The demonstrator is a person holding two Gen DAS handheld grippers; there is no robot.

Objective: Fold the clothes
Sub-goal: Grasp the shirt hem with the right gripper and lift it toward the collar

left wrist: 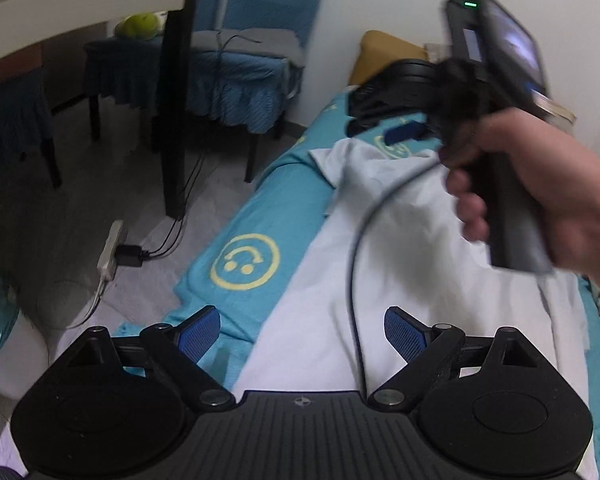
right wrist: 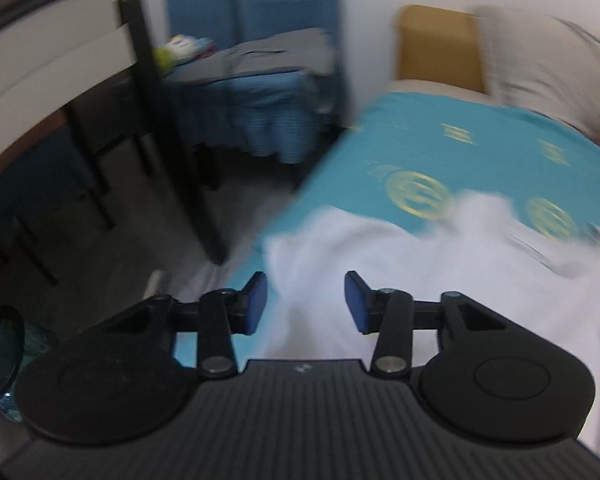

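A white garment lies spread on a bed with a turquoise sheet printed with yellow emblems. My left gripper is open and empty, held above the near part of the garment by the bed's left edge. In the left wrist view the right gripper is held in a hand at upper right, above the garment's far end; its jaws are blurred there. In the right wrist view the right gripper is open and empty above the garment, with the sheet beyond. That view is motion-blurred.
A black post stands on the floor left of the bed. A power strip with plugs and cables lies on the floor. A table with a blue cloth stands behind. A brown box sits at the bed's far end.
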